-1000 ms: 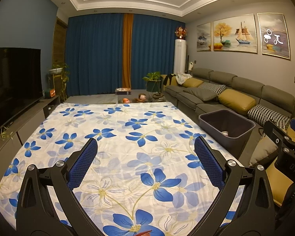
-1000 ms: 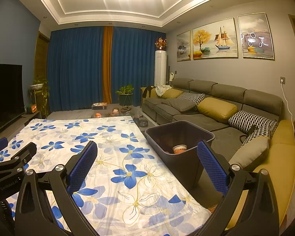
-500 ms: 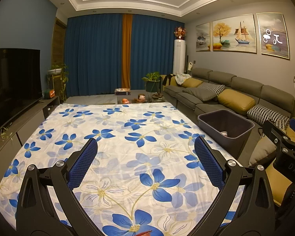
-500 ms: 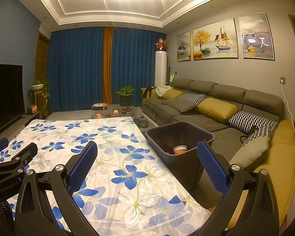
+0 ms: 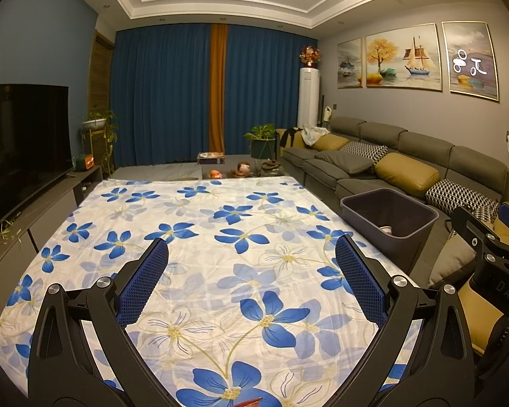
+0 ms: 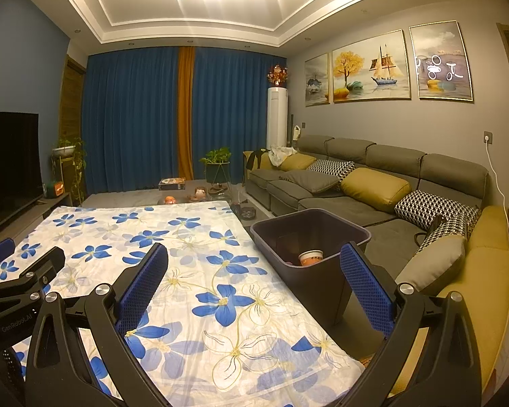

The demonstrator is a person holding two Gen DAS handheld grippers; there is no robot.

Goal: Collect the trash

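A dark grey bin [image 6: 322, 281] stands on the floor off the table's right edge; it also shows in the left wrist view [image 5: 388, 224]. A paper cup [image 6: 310, 257] lies inside it, seen as a sliver in the left wrist view [image 5: 387, 230]. My left gripper [image 5: 251, 249] is open and empty above the table with the blue flower cloth [image 5: 200, 237]. My right gripper [image 6: 253, 256] is open and empty over the table's right edge, close to the bin. A small red sliver [image 5: 249, 402] shows at the bottom edge of the left wrist view; I cannot tell what it is.
A grey sofa [image 6: 356, 183] with cushions runs along the right wall behind the bin. A TV [image 5: 20, 142] on a low cabinet stands to the left. A low table with small objects [image 5: 234, 169] and plants sit beyond the table's far end, before blue curtains.
Both views have shifted only slightly; the grippers stay open and nothing on the table or in the bin has moved.
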